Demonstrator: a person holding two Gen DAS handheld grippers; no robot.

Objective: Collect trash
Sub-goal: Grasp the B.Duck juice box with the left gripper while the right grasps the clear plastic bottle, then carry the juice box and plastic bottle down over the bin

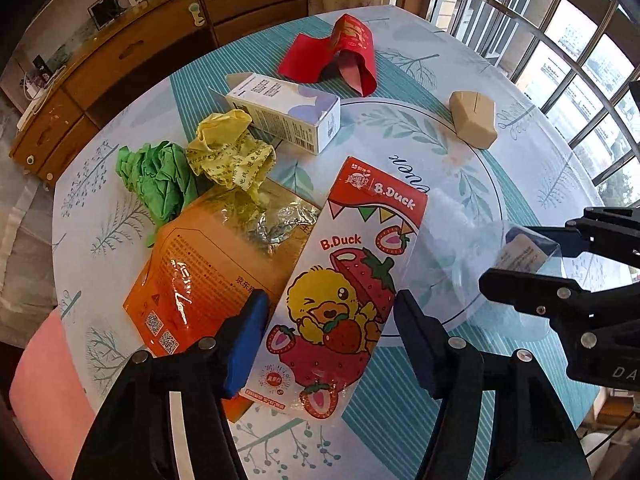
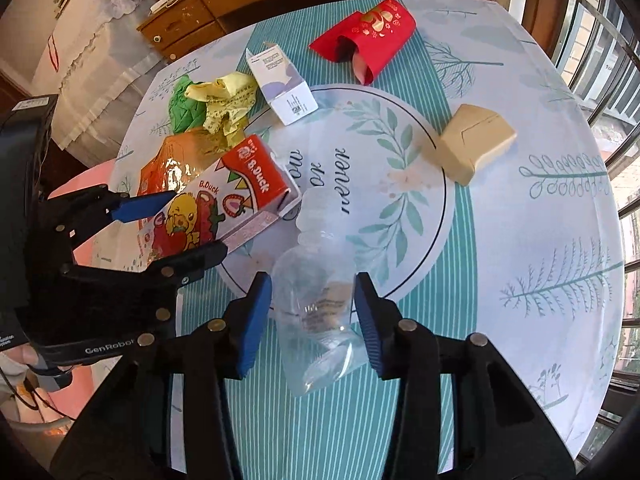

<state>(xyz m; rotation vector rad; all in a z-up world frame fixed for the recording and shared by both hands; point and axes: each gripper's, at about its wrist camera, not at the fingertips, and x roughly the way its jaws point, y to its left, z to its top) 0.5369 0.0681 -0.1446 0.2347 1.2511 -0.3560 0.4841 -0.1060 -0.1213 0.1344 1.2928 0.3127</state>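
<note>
The table (image 2: pixel 540 208) is strewn with trash. Straddled by the left gripper (image 1: pixel 328 336), a duck carton (image 1: pixel 344 280) lies flat — jaws parted, apparently not yet pressing. The clear bottle (image 2: pixel 316 312) lies empty between the right gripper (image 2: pixel 312 320) pads — whether it is pinched cannot be told.

Desk (image 1: pixel 520 184): round, covered by a pale cloth printed with teal stripes, leaf sprigs and a dark ring with script lettering.

Wooden sideboard (image 1: pixel 132 52) behind the desk, along the wall; drawers with round knobs, small clutter on top, too small to identify.

Barred window (image 1: pixel 560 40) on the right, daylight outside.

Pink chair seat (image 1: pixel 52 392) at the desk's near-left edge.

White lace-trimmed cloth (image 2: pixel 92 40) draped over furniture, far left in the right wrist view.
</note>
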